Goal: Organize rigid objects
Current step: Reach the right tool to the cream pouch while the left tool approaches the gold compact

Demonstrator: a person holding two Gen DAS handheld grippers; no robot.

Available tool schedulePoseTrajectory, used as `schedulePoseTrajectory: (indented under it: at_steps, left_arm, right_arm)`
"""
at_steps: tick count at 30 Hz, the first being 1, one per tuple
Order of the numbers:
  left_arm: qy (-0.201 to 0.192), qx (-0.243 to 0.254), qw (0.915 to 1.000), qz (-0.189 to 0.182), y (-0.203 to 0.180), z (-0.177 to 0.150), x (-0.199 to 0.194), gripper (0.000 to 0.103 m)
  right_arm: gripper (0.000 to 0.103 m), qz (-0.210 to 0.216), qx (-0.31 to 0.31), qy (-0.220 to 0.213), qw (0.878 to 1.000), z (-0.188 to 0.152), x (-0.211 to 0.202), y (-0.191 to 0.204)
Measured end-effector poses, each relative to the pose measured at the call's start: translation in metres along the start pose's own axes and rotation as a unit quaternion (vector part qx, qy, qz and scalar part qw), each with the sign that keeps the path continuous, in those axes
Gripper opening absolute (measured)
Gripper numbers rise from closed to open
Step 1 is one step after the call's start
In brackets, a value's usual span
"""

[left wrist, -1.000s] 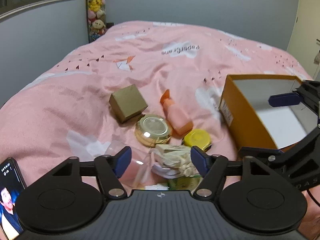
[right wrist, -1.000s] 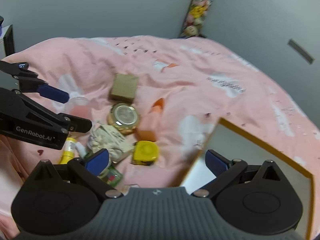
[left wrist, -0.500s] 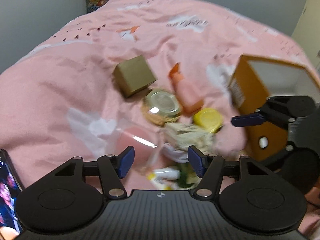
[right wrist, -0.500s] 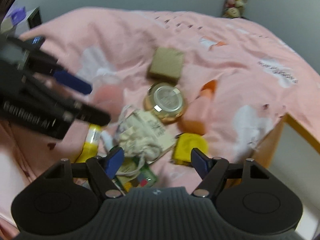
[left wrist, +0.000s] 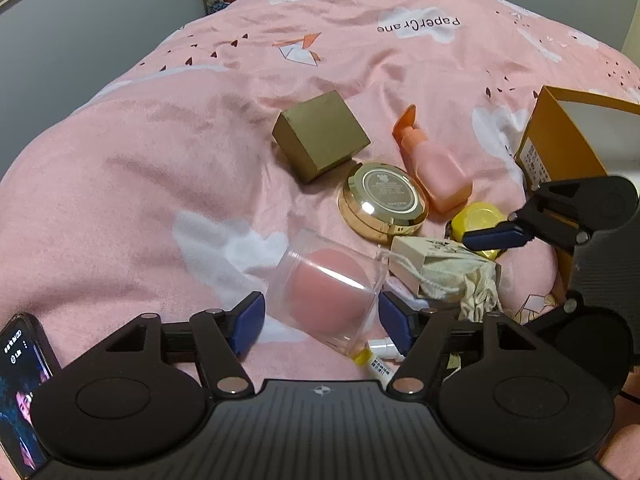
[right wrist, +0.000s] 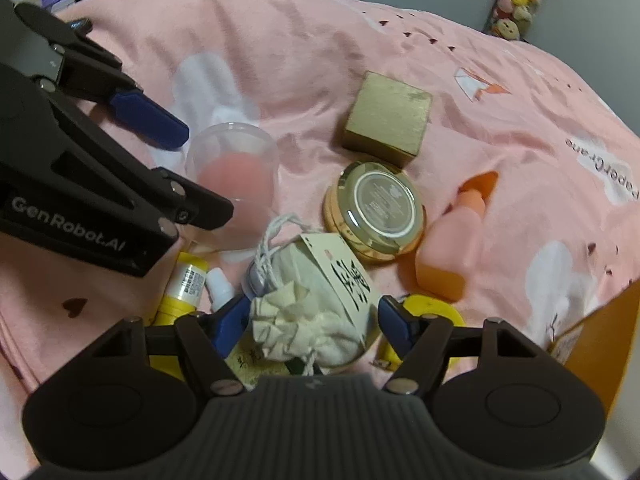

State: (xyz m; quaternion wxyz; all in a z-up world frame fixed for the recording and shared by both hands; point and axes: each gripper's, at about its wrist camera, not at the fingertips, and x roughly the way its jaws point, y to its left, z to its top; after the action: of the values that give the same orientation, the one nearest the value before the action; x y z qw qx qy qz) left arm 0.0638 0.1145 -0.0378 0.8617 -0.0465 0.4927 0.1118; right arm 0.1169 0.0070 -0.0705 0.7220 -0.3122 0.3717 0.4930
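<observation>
A clear plastic cup (left wrist: 328, 284) with a pink sponge inside lies tilted on the pink bedspread. My left gripper (left wrist: 322, 322) straddles it, its jaws opening, pads close to the cup's sides but not pressing. A white cloth pouch (right wrist: 304, 312) with a paper tag sits between the blue pads of my right gripper (right wrist: 316, 320), whose jaws are closing and stand just clear of it. The right wrist view shows the left gripper (right wrist: 192, 168) around the cup (right wrist: 236, 176). One of the right gripper's fingers (left wrist: 492, 236) hangs over the pouch (left wrist: 448, 268).
Close by lie a gold cardboard box (left wrist: 320, 136), a gold compact (left wrist: 382, 198), an orange-pink bottle (left wrist: 436, 172), a yellow round case (left wrist: 478, 216), a yellow tube (right wrist: 184, 284) and a small white bottle (right wrist: 218, 284). An open orange carton (left wrist: 556, 148) stands right. A phone (left wrist: 20, 392) lies bottom left.
Both grippers have dropped toward the pile. The right one swung away from the orange carton to over the pouch and narrowed its jaws. The left one came down around the clear cup.
</observation>
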Motion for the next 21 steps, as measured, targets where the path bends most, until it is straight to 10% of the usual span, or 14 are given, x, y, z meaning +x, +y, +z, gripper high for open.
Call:
schedulePoseTrajectory:
  at_steps: [14, 21]
  left_arm:
    - [-0.027, -0.032, 0.9988, -0.026, 0.003, 0.019, 0.001, 0.08]
    - [-0.028, -0.03, 0.9987, -0.032, 0.005, 0.021, 0.001, 0.08]
  right_arm:
    - [0.056, -0.023, 0.015, -0.009, 1.0, 0.017, -0.003, -0.023]
    - [0.048, 0.036, 0.053, 0.002, 0.998, 0.02, -0.015, -0.036]
